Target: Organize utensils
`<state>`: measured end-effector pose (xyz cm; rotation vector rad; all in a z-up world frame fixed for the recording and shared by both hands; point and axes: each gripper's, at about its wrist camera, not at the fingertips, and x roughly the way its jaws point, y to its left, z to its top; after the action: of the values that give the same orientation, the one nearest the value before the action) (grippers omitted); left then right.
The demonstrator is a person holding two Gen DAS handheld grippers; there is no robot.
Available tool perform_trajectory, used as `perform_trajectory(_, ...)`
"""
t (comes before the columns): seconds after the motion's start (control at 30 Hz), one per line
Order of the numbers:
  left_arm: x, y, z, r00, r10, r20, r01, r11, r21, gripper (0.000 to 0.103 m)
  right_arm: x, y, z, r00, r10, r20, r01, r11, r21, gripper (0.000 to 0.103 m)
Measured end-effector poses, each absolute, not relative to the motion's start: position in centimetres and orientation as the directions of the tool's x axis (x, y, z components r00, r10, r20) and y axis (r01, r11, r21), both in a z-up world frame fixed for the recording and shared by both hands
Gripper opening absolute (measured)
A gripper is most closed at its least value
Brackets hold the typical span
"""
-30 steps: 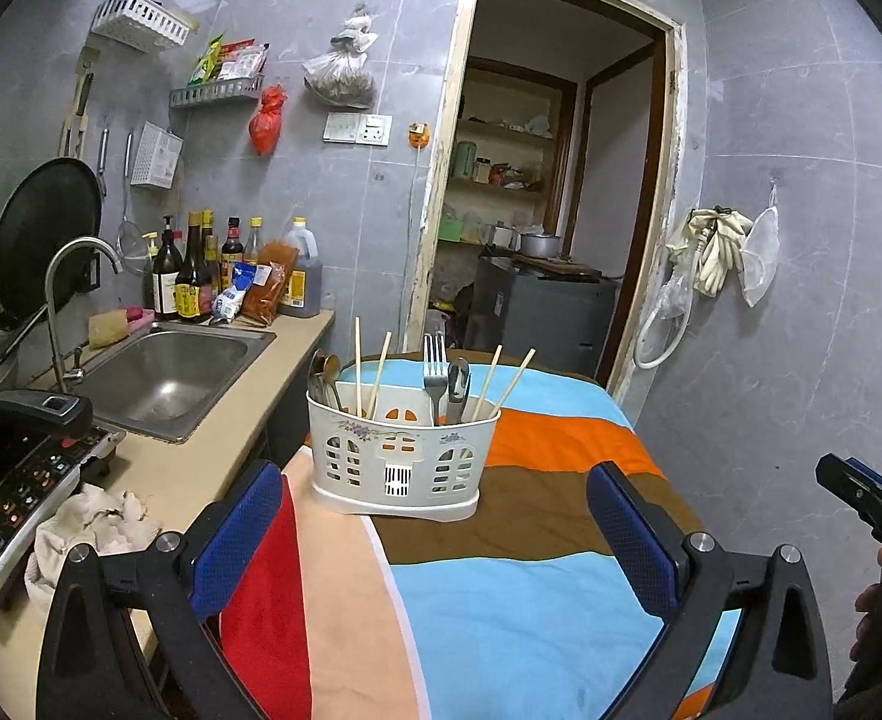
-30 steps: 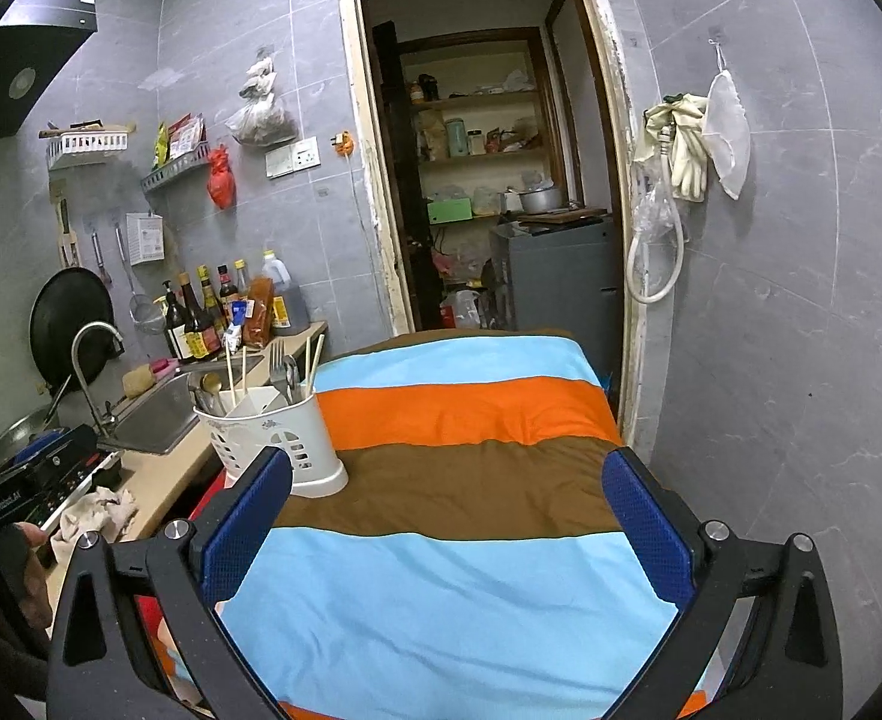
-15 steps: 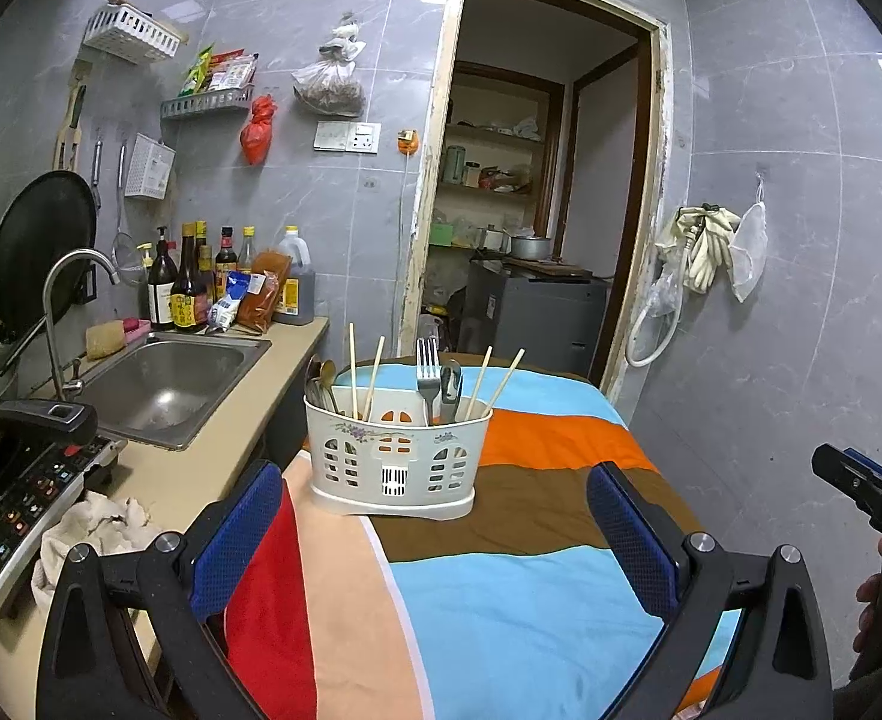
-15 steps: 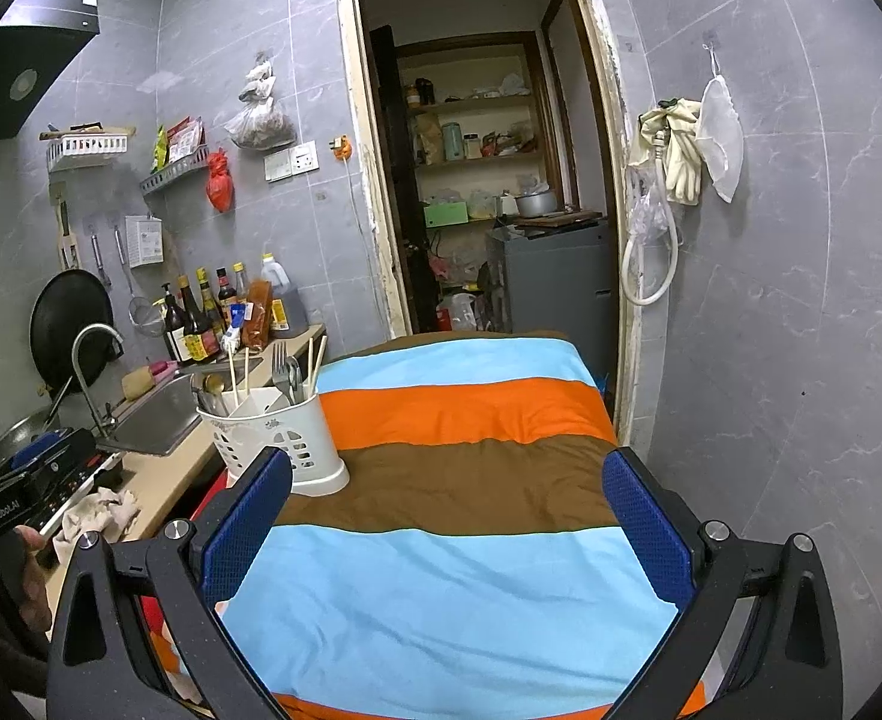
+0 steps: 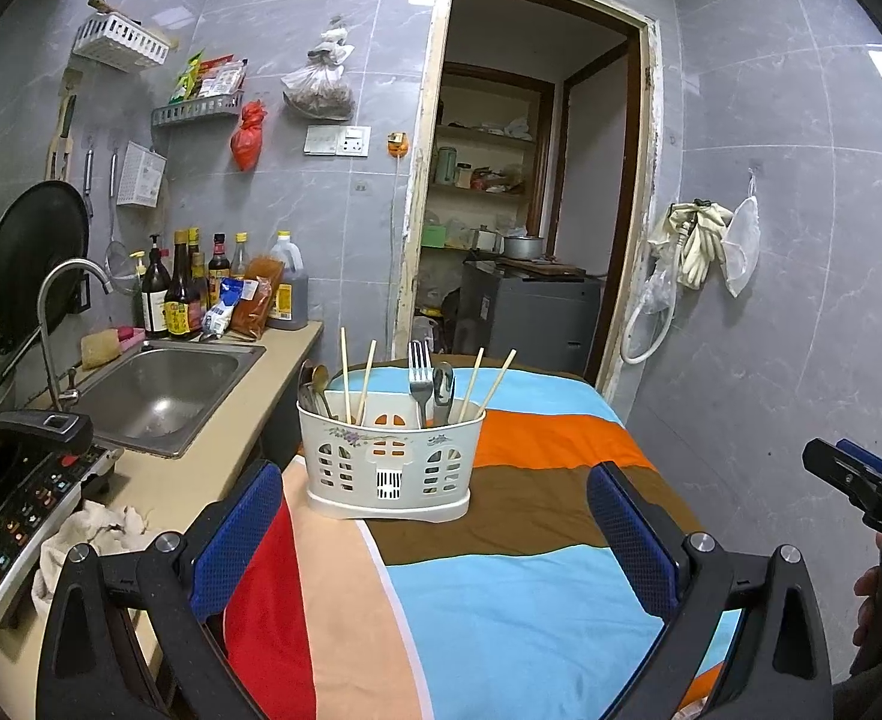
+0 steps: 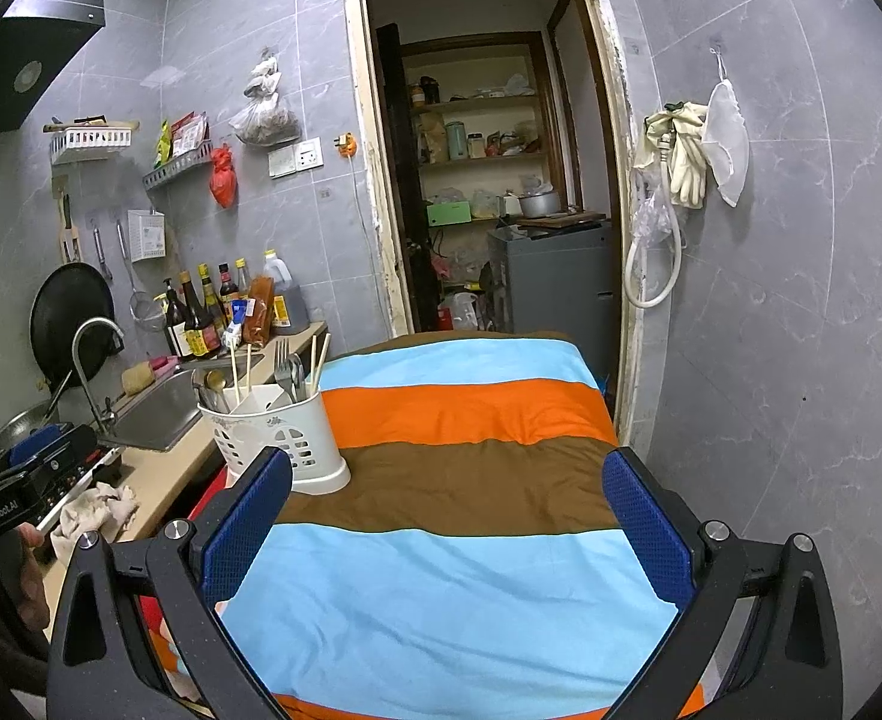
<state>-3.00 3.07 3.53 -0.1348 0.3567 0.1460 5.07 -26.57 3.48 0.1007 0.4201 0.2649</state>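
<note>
A white plastic utensil caddy (image 5: 388, 467) (image 6: 285, 433) stands on the striped cloth at the table's left edge. In it stand wooden chopsticks (image 5: 345, 373), a metal fork (image 5: 419, 367), a spoon (image 5: 320, 381) and another metal utensil. My left gripper (image 5: 435, 531) hangs open in front of the caddy, nothing between its blue pads. Open too, my right gripper (image 6: 447, 519) hovers over the cloth to the right of the caddy and holds nothing. The other handle shows at each view's edge.
The table wears a cloth (image 6: 471, 480) striped blue, orange, brown and red. Left of it runs a counter with a steel sink (image 5: 162, 384), tap, sauce bottles (image 5: 183, 294), an induction cooker (image 5: 15, 498) and a rag. An open doorway (image 5: 519, 210) lies behind the table.
Both views have tilted slightly, so the caddy sits a touch lower and nearer in the left wrist view. Both grippers stay open and nothing was picked up.
</note>
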Motion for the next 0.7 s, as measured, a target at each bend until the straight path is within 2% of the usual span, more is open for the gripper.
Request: perform_trajectory(0.7, -2.88, 3.03, 3.6, 0.927, 0.115, -0.356, -0.161, 0.982, -0.102, 0.102, 5.21, -26.51, 3.59, 0.879, 0.276, -0.39, -0.236, 0.96, 0.148, 0.102)
